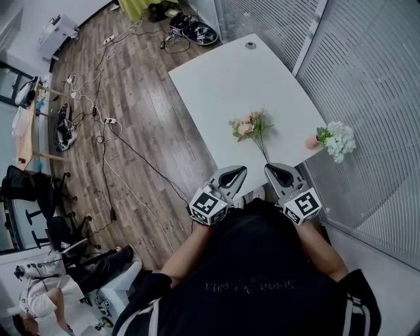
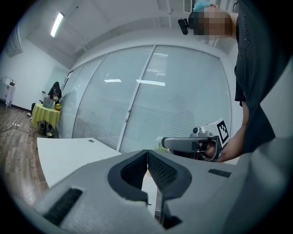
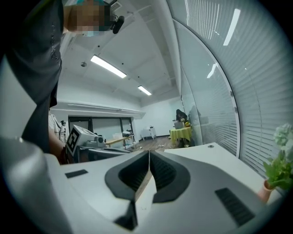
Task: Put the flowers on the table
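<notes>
While you hold both tools close to your body at the near edge of the white table [image 1: 223,85], your left gripper [image 1: 236,174] has its jaws pressed together with nothing between them. Your right gripper [image 1: 275,172] is clenched the same way and is also empty. In each gripper view the two dark ribbed pads meet in one thin seam, and the other gripper shows off to the side, level above the table's near edge.

Just past your right gripper, on the near right part of the table, lies the bouquet [image 1: 249,128]. It rests flat on the tabletop with its thin stems pointing back toward you and its pink and cream blooms and green leaves turned away. It is apart from both grippers; neither one touches it.

At the table's right edge, beside the bouquet, stands a small potted plant [image 1: 336,139] with white and green flowers in a pinkish pot, close to the glass wall with blinds [image 1: 367,79].

Farther on, a round grommet [image 1: 251,45] sits near the table's far end. To the left of the table, cables [image 1: 105,121] trail over the wooden floor [image 1: 144,151]. Beyond the table's far end stands a piece of furniture under a yellow-green cloth [image 1: 134,6]
</notes>
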Demonstrator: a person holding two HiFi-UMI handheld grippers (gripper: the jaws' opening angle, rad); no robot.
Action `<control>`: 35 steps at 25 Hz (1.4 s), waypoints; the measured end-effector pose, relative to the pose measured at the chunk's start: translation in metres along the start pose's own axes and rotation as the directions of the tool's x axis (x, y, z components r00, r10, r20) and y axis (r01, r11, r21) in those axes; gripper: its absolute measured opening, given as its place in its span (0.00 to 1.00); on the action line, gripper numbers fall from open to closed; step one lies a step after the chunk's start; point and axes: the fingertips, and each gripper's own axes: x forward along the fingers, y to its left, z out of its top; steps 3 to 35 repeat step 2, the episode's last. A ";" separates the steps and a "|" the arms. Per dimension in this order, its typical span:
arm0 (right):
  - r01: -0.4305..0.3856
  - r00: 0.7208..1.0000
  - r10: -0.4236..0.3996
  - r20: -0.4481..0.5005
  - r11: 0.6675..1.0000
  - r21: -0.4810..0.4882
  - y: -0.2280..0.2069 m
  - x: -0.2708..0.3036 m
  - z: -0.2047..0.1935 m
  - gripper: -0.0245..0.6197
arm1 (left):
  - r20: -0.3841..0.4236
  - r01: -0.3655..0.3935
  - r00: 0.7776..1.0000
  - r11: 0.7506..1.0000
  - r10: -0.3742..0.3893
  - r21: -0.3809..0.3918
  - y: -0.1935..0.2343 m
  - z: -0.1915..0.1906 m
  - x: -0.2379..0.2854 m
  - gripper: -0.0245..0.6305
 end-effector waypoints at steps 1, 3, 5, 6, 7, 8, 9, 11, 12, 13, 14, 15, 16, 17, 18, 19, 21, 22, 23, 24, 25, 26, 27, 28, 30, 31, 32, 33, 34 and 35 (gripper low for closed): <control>-0.003 1.000 0.003 0.008 1.000 -0.007 0.002 -0.001 0.003 0.09 | 0.002 -0.001 1.000 1.000 0.001 0.002 -0.001 0.002 -0.001 0.07; -0.005 1.000 0.006 0.017 1.000 -0.014 0.003 -0.002 0.007 0.09 | 0.003 -0.002 1.000 1.000 0.002 0.005 -0.002 0.003 -0.002 0.07; -0.005 1.000 0.006 0.017 1.000 -0.014 0.003 -0.002 0.007 0.09 | 0.003 -0.002 1.000 1.000 0.002 0.005 -0.002 0.003 -0.002 0.07; -0.005 1.000 0.006 0.017 1.000 -0.014 0.003 -0.002 0.007 0.09 | 0.003 -0.002 1.000 1.000 0.002 0.005 -0.002 0.003 -0.002 0.07; -0.005 1.000 0.006 0.017 1.000 -0.014 0.003 -0.002 0.007 0.09 | 0.003 -0.002 1.000 1.000 0.002 0.005 -0.002 0.003 -0.002 0.07; -0.005 1.000 0.006 0.017 1.000 -0.014 0.003 -0.002 0.007 0.09 | 0.003 -0.002 1.000 1.000 0.002 0.005 -0.002 0.003 -0.002 0.07; -0.005 1.000 0.006 0.017 1.000 -0.014 0.003 -0.002 0.007 0.09 | 0.003 -0.002 1.000 1.000 0.002 0.005 -0.002 0.003 -0.002 0.07; -0.005 1.000 0.006 0.017 1.000 -0.014 0.003 -0.002 0.007 0.09 | 0.003 -0.002 1.000 1.000 0.002 0.005 -0.002 0.003 -0.002 0.07; -0.005 1.000 0.006 0.017 1.000 -0.014 0.003 -0.002 0.007 0.09 | 0.003 -0.002 1.000 1.000 0.002 0.005 -0.002 0.003 -0.002 0.07; -0.005 1.000 0.006 0.017 1.000 -0.014 0.003 -0.002 0.007 0.09 | 0.003 -0.002 1.000 1.000 0.002 0.005 -0.002 0.003 -0.002 0.07; -0.005 1.000 0.006 0.017 1.000 -0.014 0.003 -0.002 0.007 0.09 | 0.003 -0.002 1.000 1.000 0.002 0.005 -0.002 0.003 -0.002 0.07; -0.005 1.000 0.006 0.017 1.000 -0.014 0.003 -0.002 0.007 0.09 | 0.003 -0.002 1.000 1.000 0.002 0.005 -0.002 0.003 -0.002 0.07; -0.005 1.000 0.006 0.017 1.000 -0.014 0.003 -0.002 0.007 0.09 | 0.003 -0.002 1.000 1.000 0.002 0.005 -0.002 0.003 -0.002 0.07; -0.005 1.000 0.006 0.017 1.000 -0.014 0.003 -0.002 0.007 0.09 | 0.003 -0.002 1.000 1.000 0.002 0.005 -0.002 0.003 -0.002 0.07; -0.005 1.000 0.006 0.017 1.000 -0.014 0.003 -0.002 0.007 0.09 | 0.003 -0.002 1.000 1.000 0.002 0.005 -0.002 0.003 -0.002 0.07; -0.005 1.000 0.006 0.017 1.000 -0.014 0.003 -0.002 0.007 0.09 | 0.003 -0.002 1.000 1.000 0.002 0.005 -0.002 0.003 -0.002 0.07; -0.005 1.000 0.006 0.017 1.000 -0.014 0.003 -0.002 0.007 0.09 | 0.003 -0.002 1.000 1.000 0.002 0.005 -0.002 0.003 -0.002 0.07; -0.005 1.000 0.006 0.017 1.000 -0.014 0.003 -0.002 0.007 0.09 | 0.003 -0.002 1.000 1.000 0.002 0.005 -0.002 0.003 -0.002 0.07; -0.005 1.000 0.006 0.017 1.000 -0.014 0.003 -0.002 0.007 0.09 | 0.003 -0.002 1.000 1.000 0.002 0.005 -0.002 0.003 -0.002 0.07; -0.005 1.000 0.006 0.017 1.000 -0.014 0.003 -0.002 0.007 0.09 | 0.003 -0.002 1.000 1.000 0.002 0.005 -0.002 0.003 -0.002 0.07; -0.005 1.000 0.006 0.017 1.000 -0.014 0.003 -0.002 0.007 0.09 | 0.003 -0.002 1.000 1.000 0.002 0.005 -0.002 0.003 -0.002 0.07; -0.005 1.000 0.006 0.017 1.000 -0.014 0.003 -0.002 0.007 0.09 | 0.003 -0.002 1.000 1.000 0.002 0.005 -0.002 0.003 -0.002 0.07; -0.005 1.000 0.006 0.017 1.000 -0.014 0.003 -0.002 0.007 0.09 | 0.003 -0.002 1.000 1.000 0.002 0.005 -0.002 0.003 -0.002 0.07; -0.005 1.000 0.006 0.017 1.000 -0.014 0.003 -0.002 0.007 0.09 | 0.003 -0.002 1.000 1.000 0.002 0.005 -0.002 0.003 -0.002 0.07; -0.005 1.000 0.006 0.017 1.000 -0.014 0.003 -0.002 0.007 0.09 | 0.003 -0.002 1.000 1.000 0.002 0.005 -0.002 0.003 -0.002 0.07; -0.005 1.000 0.006 0.017 1.000 -0.014 0.003 -0.002 0.007 0.09 | 0.003 -0.002 1.000 1.000 0.002 0.005 -0.002 0.003 -0.002 0.07; -0.005 1.000 0.006 0.017 1.000 -0.014 0.003 -0.002 0.007 0.09 | 0.003 -0.002 1.000 1.000 0.002 0.005 -0.002 0.003 -0.002 0.07; -0.005 1.000 0.006 0.017 1.000 -0.014 0.003 -0.002 0.007 0.09 | 0.003 -0.002 1.000 1.000 0.002 0.005 -0.002 0.003 -0.002 0.07; -0.005 1.000 0.006 0.017 1.000 -0.014 0.003 -0.002 0.007 0.09 | 0.003 -0.002 1.000 1.000 0.002 0.005 -0.002 0.003 -0.002 0.07; -0.005 1.000 0.006 0.017 1.000 -0.014 0.003 -0.002 0.007 0.09 | 0.003 -0.002 1.000 1.000 0.002 0.005 -0.002 0.003 -0.002 0.07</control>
